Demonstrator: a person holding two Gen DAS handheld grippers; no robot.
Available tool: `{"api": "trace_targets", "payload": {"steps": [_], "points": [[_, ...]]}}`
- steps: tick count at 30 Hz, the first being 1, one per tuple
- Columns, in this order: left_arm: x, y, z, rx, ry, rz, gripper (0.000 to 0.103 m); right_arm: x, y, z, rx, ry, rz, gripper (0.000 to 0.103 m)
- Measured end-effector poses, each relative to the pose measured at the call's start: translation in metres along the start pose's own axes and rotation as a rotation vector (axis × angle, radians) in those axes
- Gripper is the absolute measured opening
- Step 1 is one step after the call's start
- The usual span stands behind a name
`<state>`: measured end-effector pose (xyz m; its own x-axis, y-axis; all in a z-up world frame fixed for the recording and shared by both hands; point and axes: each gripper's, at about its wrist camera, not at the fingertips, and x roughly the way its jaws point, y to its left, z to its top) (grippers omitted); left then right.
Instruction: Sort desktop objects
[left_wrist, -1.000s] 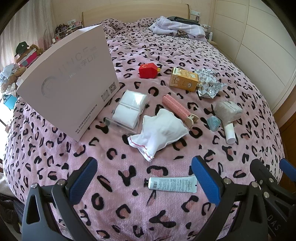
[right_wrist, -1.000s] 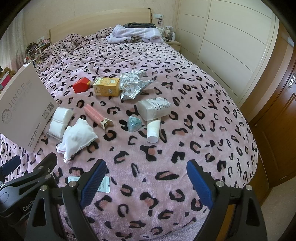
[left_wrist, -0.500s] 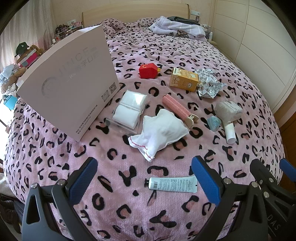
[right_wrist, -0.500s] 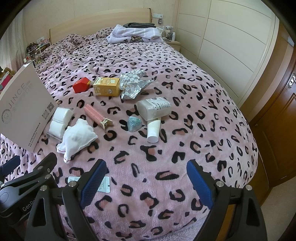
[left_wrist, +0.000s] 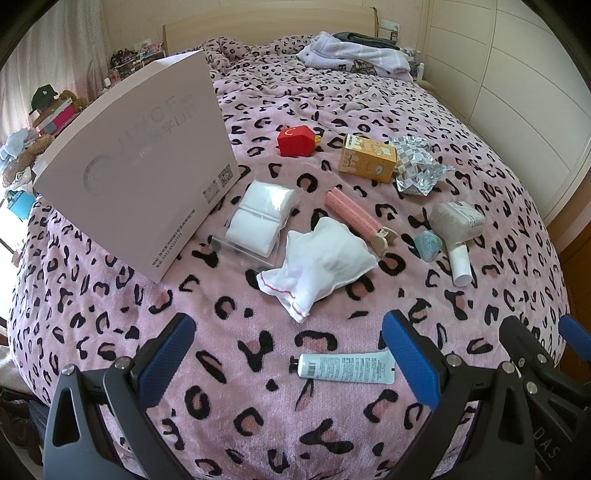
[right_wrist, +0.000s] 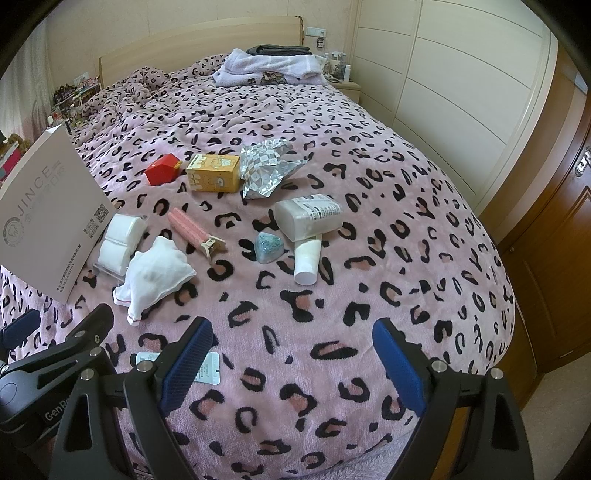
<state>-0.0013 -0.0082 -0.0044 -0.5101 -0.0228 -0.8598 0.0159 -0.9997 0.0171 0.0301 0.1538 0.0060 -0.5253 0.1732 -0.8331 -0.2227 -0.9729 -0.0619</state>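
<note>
**Both claws spread and empty above a bed strewn with small items**

A bed (left_wrist: 369, 103) under a pink leopard-print blanket fills both views, with folded towels (right_wrist: 266, 66) heaped near the headboard. On its left side stands the biggest item, a large pink box (left_wrist: 140, 162), tilted, with grey lettering and QR codes on its face.

The left claw (left_wrist: 288, 354) hovers low over the near edge of the bed, its blue-padded fingers (left_wrist: 168, 349) wide apart and holding nothing. The right claw (right_wrist: 291, 354) hangs just beside it, released likewise, its grip empty.

Just beside the box lies a clear pack of white pads (left_wrist: 262, 218), and touching that pack's near corner is a white cloth pouch (left_wrist: 321, 262). Farther back sit a yellow carton (left_wrist: 367, 158) with crumpled silver foil wrap (left_wrist: 417, 166) against its right end, and a red box (left_wrist: 295, 142) well to its left. To the right, a pale bottle (right_wrist: 308, 216) lies on its side with a white tube (right_wrist: 306, 258) poking out from beneath it. A pink hair clip (left_wrist: 356, 216) lies diagonally between pouch and carton. Between the left claw's fingers, flat on the blanket, is a light blue-green tube (left_wrist: 343, 365) with a black cap. Smallest, a teal sachet (right_wrist: 269, 247) sits just left of the white tube.
</note>
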Motion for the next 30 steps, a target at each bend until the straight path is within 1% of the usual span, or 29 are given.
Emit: {"api": "trace_targets", "payload": {"steps": [16,18,22,24,27,30], "points": [[0.005,0.001,-0.001,0.003,0.011,-0.014,0.103,0.004,-0.001,0.000,-0.001,0.013,0.010,0.091],[0.008,0.002,-0.002,0.012,0.011,0.000,0.103,0.007,-0.005,-0.001,-0.004,0.013,0.014,0.091],[0.018,0.007,-0.010,0.055,0.014,0.036,0.103,0.019,-0.028,-0.009,0.005,0.018,-0.026,0.091],[0.030,0.012,-0.017,0.074,0.042,0.040,0.103,0.030,-0.046,-0.016,0.026,0.029,-0.051,0.091],[0.047,0.022,-0.031,0.053,0.091,0.006,0.103,0.048,-0.069,-0.031,0.065,0.055,-0.035,0.091],[0.058,0.030,-0.039,0.006,0.097,-0.033,0.103,0.064,-0.085,-0.045,0.104,0.083,-0.005,0.091]]}}
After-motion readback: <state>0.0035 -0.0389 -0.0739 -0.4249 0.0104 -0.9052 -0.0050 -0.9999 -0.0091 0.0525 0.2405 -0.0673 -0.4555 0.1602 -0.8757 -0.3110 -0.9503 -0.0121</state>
